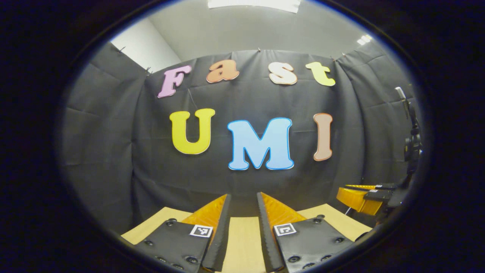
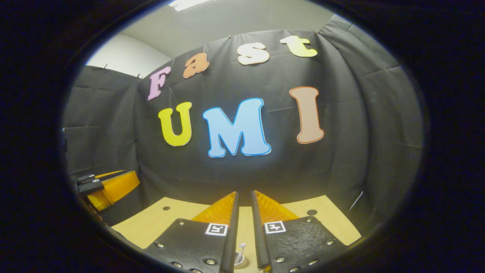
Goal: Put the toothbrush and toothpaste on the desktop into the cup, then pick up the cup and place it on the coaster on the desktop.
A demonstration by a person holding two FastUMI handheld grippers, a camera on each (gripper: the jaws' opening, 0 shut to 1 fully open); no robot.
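Note:
Low between my right gripper's fingers in the right gripper view, a small round cup (image 2: pixel 240 261) shows, with a white stick-like toothbrush (image 2: pixel 241 248) rising from it. The right gripper (image 2: pixel 244 192) is held above the wooden table (image 2: pixel 159 220). Its fingers stand a narrow gap apart and nothing is pressed between them. My left gripper (image 1: pixel 243 195) is open over the table (image 1: pixel 333 218), with only bare wood between its fingers. Each gripper also appears in the other's view: the right gripper (image 1: pixel 360 199) at the far right, the left gripper (image 2: pixel 110 185) at the far left.
The black cloth wall closes the booth just behind the table's far edge. A dark stand with a device (image 1: pixel 411 144) rises at the right. Two small dark holes (image 2: pixel 312 212) mark the tabletop near its back corners.

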